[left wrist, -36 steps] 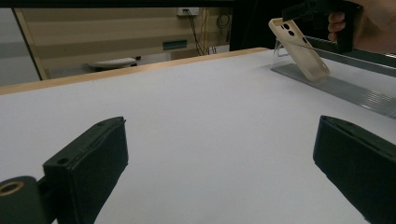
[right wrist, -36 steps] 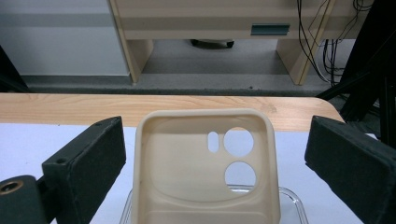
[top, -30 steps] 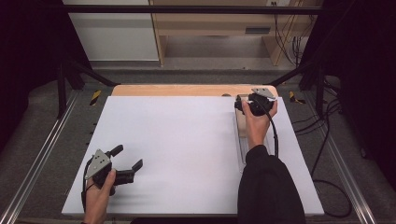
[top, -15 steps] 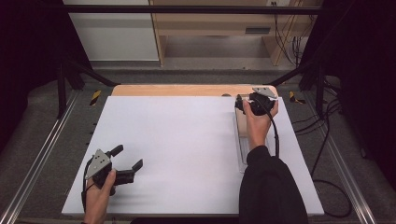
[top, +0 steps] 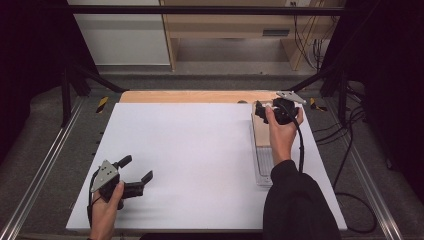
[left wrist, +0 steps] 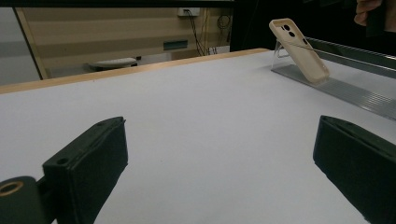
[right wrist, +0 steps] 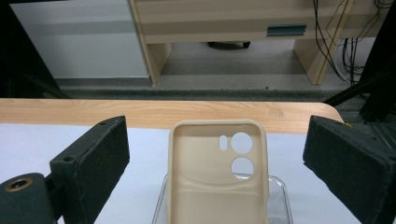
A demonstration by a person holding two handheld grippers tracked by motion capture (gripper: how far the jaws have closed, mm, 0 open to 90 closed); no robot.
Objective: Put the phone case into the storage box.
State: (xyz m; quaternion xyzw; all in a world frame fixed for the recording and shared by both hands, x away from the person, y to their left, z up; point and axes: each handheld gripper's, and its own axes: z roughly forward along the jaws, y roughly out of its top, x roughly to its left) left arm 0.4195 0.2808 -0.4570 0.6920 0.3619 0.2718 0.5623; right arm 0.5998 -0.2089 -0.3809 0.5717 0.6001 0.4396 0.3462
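A beige phone case (right wrist: 217, 182) leans upright on a clear plastic stand (right wrist: 280, 205), its inside and camera holes facing me. My right gripper (right wrist: 215, 130) is open, one jaw on each side of the case and clear of it. In the high view the right gripper (top: 261, 111) hovers at the far end of the stand (top: 263, 167), over the case (top: 260, 131). My left gripper (top: 138, 167) rests open near the board's front left with nothing in it. The left gripper view has the left gripper (left wrist: 219, 140) open, with the case (left wrist: 299, 49) far off.
A white board (top: 200, 150) covers the table, with a wooden strip (top: 190, 96) along its far edge. Metal rails (top: 40, 170) run along both sides. Cables (top: 350, 150) trail at the right. Shelving (top: 225, 30) stands beyond the table.
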